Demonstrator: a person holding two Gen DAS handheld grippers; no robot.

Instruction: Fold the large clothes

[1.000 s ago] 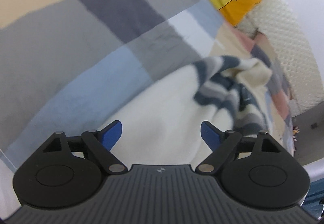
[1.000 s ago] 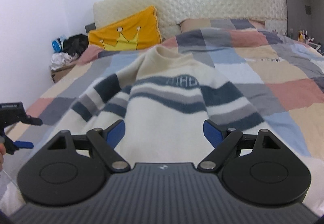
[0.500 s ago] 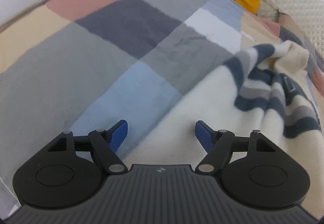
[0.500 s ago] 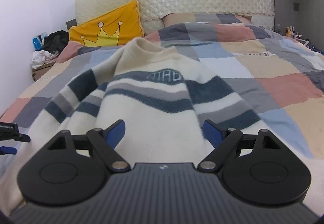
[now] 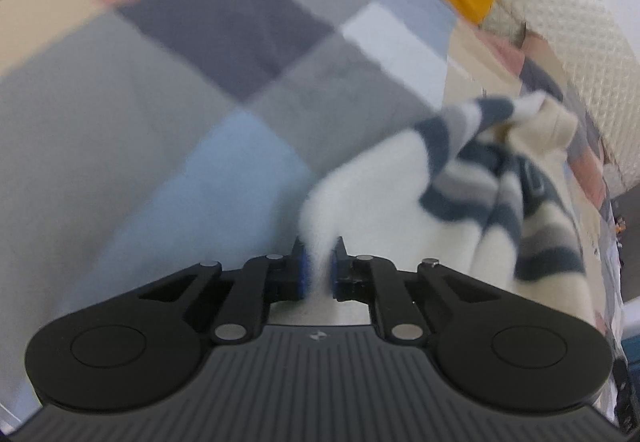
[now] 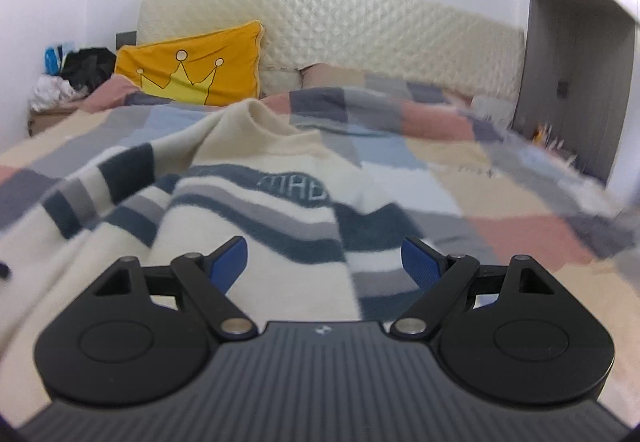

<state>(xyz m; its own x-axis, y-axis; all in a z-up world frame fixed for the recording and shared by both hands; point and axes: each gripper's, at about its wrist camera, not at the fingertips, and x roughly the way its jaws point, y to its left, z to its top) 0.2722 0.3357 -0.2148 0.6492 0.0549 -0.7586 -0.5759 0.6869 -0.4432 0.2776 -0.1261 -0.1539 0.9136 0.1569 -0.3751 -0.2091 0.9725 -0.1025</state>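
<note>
The left hand-held gripper [image 5: 318,268] is closing, pinching the sweater [image 5: 400,202] hem. The sweater's long axis runs toward 1 o'clock. The right hand-held gripper [image 6: 324,262] hovers spread over the sweater's body, which stretches toward 12 o'clock.

a cream sweater [image 6: 256,242] with navy and grey stripes lies rumpled on the bed, collar toward twelve o'clock, hem edge pinched.
</note>
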